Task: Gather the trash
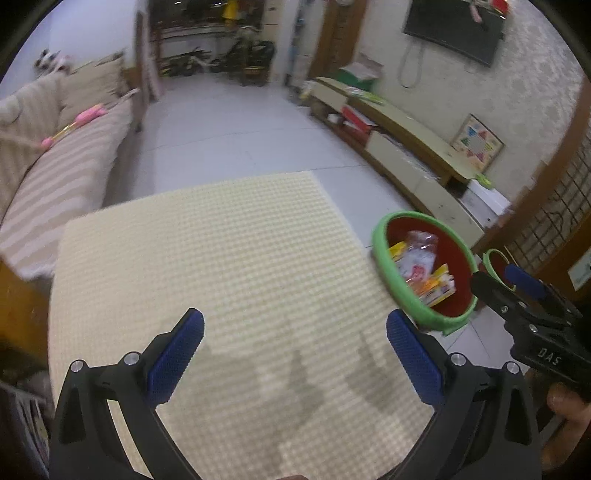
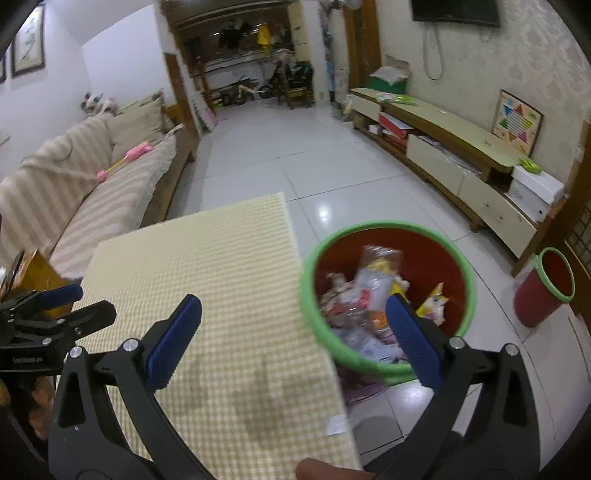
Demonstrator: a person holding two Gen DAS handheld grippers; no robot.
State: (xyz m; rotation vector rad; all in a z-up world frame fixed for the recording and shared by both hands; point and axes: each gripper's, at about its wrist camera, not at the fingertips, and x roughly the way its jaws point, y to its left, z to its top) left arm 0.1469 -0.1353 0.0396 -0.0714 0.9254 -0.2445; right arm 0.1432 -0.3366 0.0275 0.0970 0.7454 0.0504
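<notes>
Left gripper [image 1: 295, 343] wide open, empty, over table mat [image 1: 221, 258]; right gripper [image 2: 293, 332] wide open, empty, above bin [image 2: 458, 258] holding wrappers [image 2: 373, 288].

wrappers [image 2: 364, 295] in the bin [image 2: 314, 295] blur together, one finger [image 2: 413, 339] covering part; the table [image 2: 221, 332] hides the bin's near side, and the tv [image 2: 456, 11] is cut by the top edge.
</notes>
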